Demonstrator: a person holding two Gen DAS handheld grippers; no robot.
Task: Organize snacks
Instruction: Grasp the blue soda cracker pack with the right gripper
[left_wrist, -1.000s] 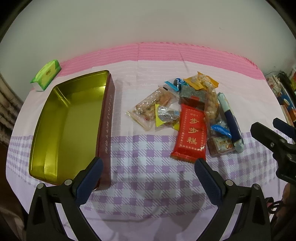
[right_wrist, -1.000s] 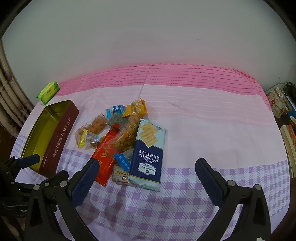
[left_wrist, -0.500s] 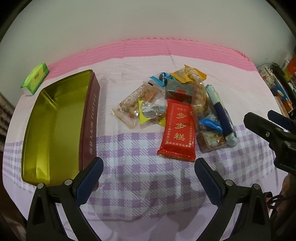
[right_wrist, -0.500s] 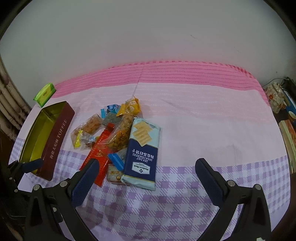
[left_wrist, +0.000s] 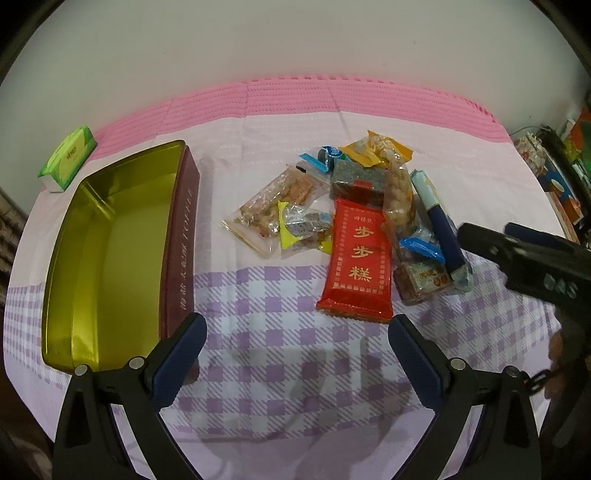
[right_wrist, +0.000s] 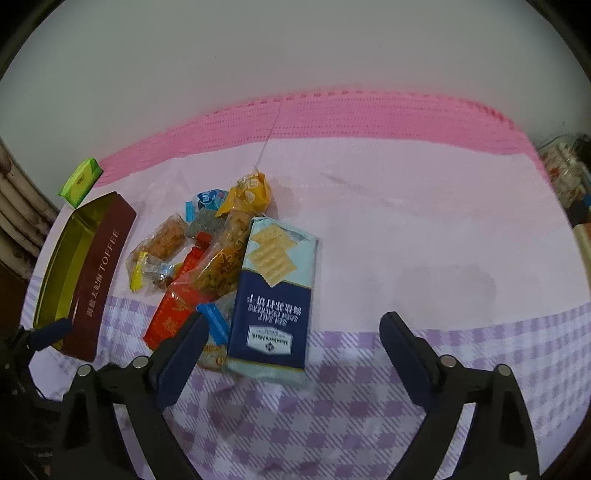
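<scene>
- My left claw (left_wrist: 297, 334) is spread wide and holds nothing; it hangs over the purple-checked part of the cloth (left_wrist: 280, 373) that covers the desk.
- Its left finger (left_wrist: 177, 354) sits just at the near corner of the tin (left_wrist: 177, 236); I cannot tell if they touch.
- The tin is open, gold inside, dark red outside, with nothing in it, and it lies to the left of the snacks.
- Just beyond my left claw's right finger lies the red packet (left_wrist: 358, 266), the nearest of the heap.
- My right claw (right_wrist: 291, 336) is also spread wide and holds nothing, low over the checked cloth.
- Its left finger (right_wrist: 181, 356) covers the near end of the red packet (right_wrist: 173, 314) and a small blue wrapper (right_wrist: 214, 319) in that view.
- Between the right claw's fingers, a little further out, lies the cracker pack (right_wrist: 273, 291), blue and pale, flat on the desk at the right edge of the heap.
- Behind these the rest of the snacks are piled together: a clear bag (left_wrist: 273, 206), a yellow-ended sweet (left_wrist: 299, 229), an orange wrapper (right_wrist: 247, 192) at the far end.
- All the snacks are on the desk, outside the tin.
- A green tissue pack (left_wrist: 68, 157) lies at the far left, beyond the tin.
</scene>
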